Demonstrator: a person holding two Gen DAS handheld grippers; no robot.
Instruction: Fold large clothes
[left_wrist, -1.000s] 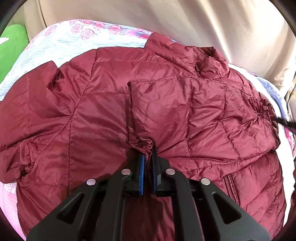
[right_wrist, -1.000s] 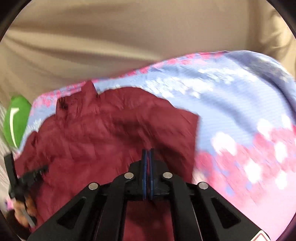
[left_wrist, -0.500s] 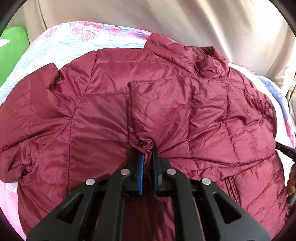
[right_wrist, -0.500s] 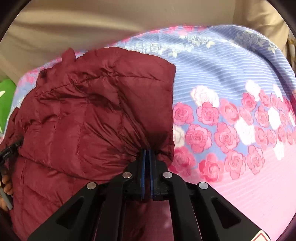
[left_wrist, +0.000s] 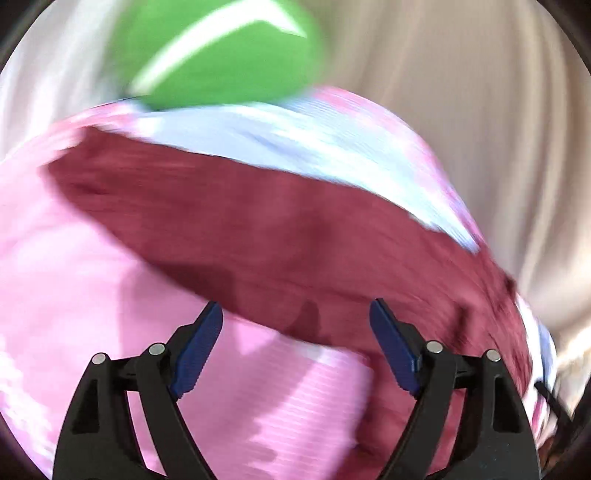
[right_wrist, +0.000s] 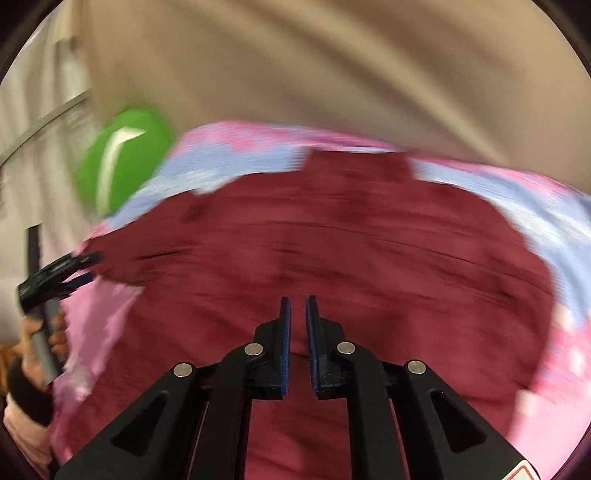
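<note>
**Left wrist: jaws parting, jacket let go**

Left wrist view badly blurred. Left gripper (left_wrist: 295, 314) spread wide, opening, nothing between the pads. Right gripper (right_wrist: 297, 306) narrowly parted, opening, nothing pinched. Maroon jacket (right_wrist: 332, 258) spread flat across pink-and-blue floral bedsheet (left_wrist: 74, 277), green pillow (left_wrist: 221, 55) beyond.

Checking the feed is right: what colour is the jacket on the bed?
Dark maroon jacket, clearest in the right wrist view.

left gripper (left_wrist: 295, 332): jaws opening wide, nothing between | right gripper (right_wrist: 297, 321): jaws opening slightly, nothing between
</note>
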